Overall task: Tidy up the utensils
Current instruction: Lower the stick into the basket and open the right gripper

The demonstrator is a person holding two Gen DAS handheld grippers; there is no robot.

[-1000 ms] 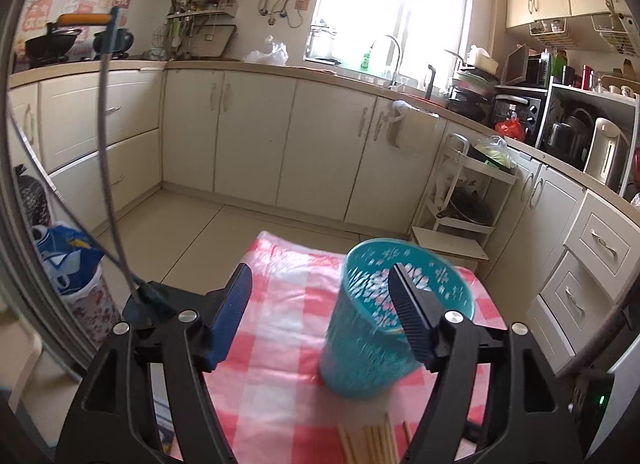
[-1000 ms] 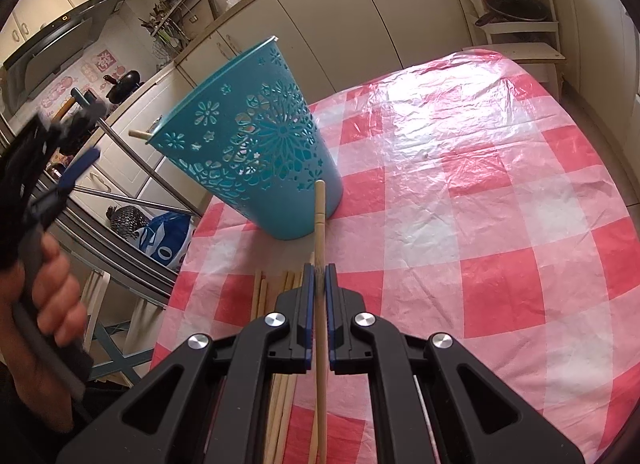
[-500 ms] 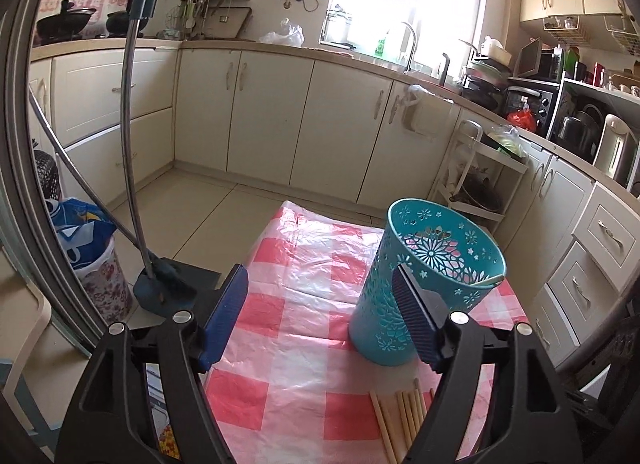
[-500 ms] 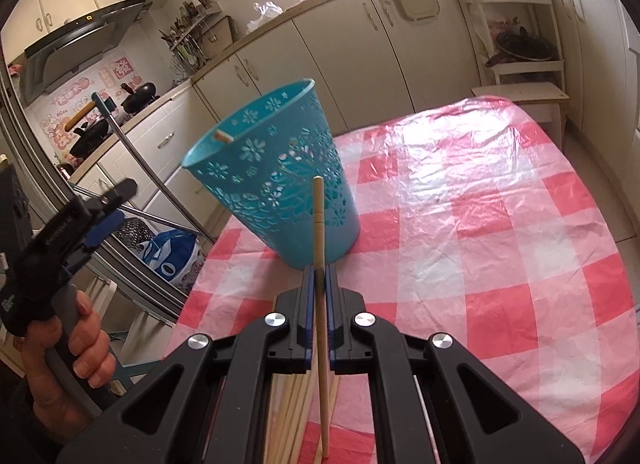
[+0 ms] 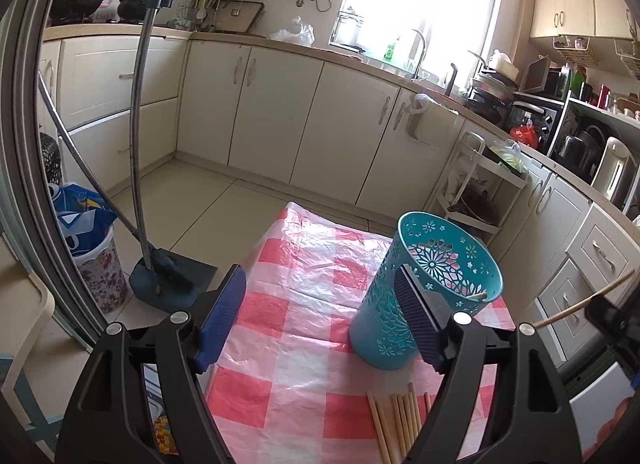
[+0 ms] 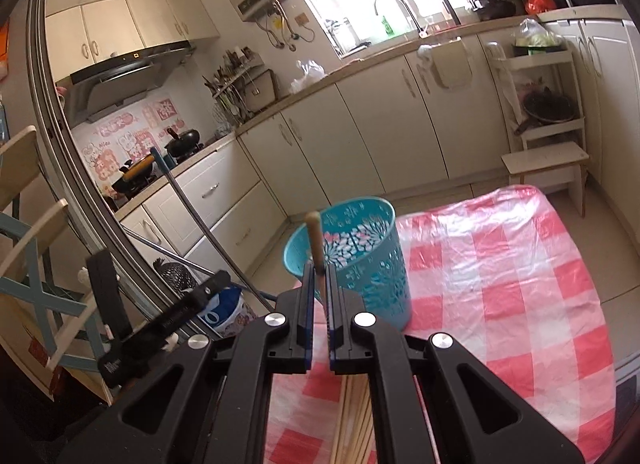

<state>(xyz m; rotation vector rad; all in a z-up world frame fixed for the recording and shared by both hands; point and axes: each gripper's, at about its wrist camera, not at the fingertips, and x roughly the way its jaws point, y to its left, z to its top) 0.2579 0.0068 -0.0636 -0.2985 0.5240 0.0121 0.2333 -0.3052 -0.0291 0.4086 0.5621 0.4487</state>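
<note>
A teal perforated basket (image 5: pixel 428 296) (image 6: pixel 360 260) stands upright on the red-and-white checked tablecloth (image 5: pixel 304 328) (image 6: pixel 500 264). One chopstick end (image 5: pixel 478 296) rests inside its rim. My right gripper (image 6: pixel 318 276) is shut on a wooden chopstick (image 6: pixel 314 240), lifted and pointing toward the basket; this chopstick shows in the left wrist view (image 5: pixel 584 304). Several loose chopsticks (image 5: pixel 396 420) (image 6: pixel 354 420) lie on the cloth in front of the basket. My left gripper (image 5: pixel 320 320) is open and empty, above the cloth left of the basket.
A dustpan and broom (image 5: pixel 160 272) and a lined bin (image 5: pixel 88 240) stand on the floor left of the table. Kitchen cabinets (image 5: pixel 320 123) run along the back. A white shelf rack (image 6: pixel 548 123) stands beyond the table's far edge.
My right gripper has lifted the chopstick off the cloth and tilted it up, so it sits higher over the table. My left gripper has pulled back and up from the basket, still open.
</note>
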